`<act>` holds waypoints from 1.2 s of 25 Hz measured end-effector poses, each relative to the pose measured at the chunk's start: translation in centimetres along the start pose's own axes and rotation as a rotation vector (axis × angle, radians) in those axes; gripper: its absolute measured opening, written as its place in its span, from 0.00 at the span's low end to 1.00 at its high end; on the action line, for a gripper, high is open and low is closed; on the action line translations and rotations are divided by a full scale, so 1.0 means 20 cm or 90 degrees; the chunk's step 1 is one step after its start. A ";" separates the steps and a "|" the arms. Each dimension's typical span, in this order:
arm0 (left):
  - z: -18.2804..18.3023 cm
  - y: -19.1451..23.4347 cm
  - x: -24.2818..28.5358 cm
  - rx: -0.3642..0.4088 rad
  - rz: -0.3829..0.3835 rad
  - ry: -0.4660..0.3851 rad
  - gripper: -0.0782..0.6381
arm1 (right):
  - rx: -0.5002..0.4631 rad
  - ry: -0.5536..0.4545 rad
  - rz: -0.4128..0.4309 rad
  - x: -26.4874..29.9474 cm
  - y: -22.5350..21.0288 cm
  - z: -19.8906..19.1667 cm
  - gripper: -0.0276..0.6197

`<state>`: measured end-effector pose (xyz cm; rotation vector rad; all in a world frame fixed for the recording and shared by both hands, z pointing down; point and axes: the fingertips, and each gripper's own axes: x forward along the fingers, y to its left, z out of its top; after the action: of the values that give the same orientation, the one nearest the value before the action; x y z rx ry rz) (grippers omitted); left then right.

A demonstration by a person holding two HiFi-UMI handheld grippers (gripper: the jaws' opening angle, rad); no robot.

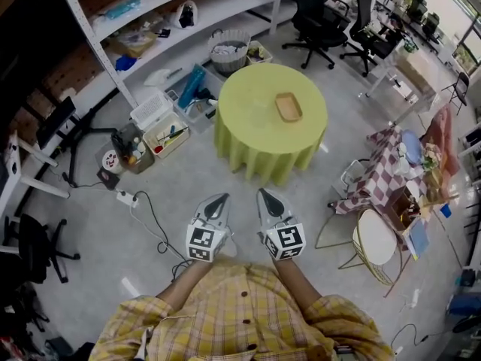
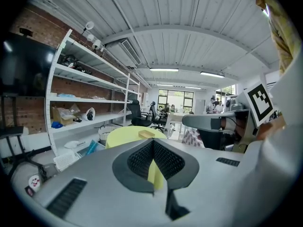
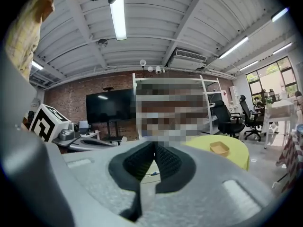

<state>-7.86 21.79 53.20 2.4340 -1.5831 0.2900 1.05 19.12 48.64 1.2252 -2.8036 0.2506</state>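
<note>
Grey left tongs [image 1: 219,201] and right tongs [image 1: 265,195] sit pinched together, empty, facing the yellow-green table [image 1: 248,104].

Clutter in the floor bins [image 1: 150,110] — too small (mere colours) for naming

Light: bright and even, from long white ceiling tube lamps [image 3: 118,14] above me and far windows [image 2: 174,94].
Shadows: soft, faint around the round yellow-green clothed tabletop [image 1: 252,100].
Distortion: strong fisheye bending, with black corners in both gripper views.
Focus: my grey jaws blur up close.
</note>
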 end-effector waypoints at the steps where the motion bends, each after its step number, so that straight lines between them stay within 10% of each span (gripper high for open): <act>1: 0.01 0.04 0.03 0.000 -0.003 -0.001 0.11 | -0.001 0.001 -0.003 0.05 -0.01 0.01 0.04; 30: 0.20 0.45 0.49 0.029 -0.125 0.013 0.11 | -0.014 0.026 -0.121 0.60 -0.24 0.15 0.04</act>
<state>-11.92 8.53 52.84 2.5869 -1.3308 0.3169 -3.50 6.67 47.84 1.4511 -2.6251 0.2281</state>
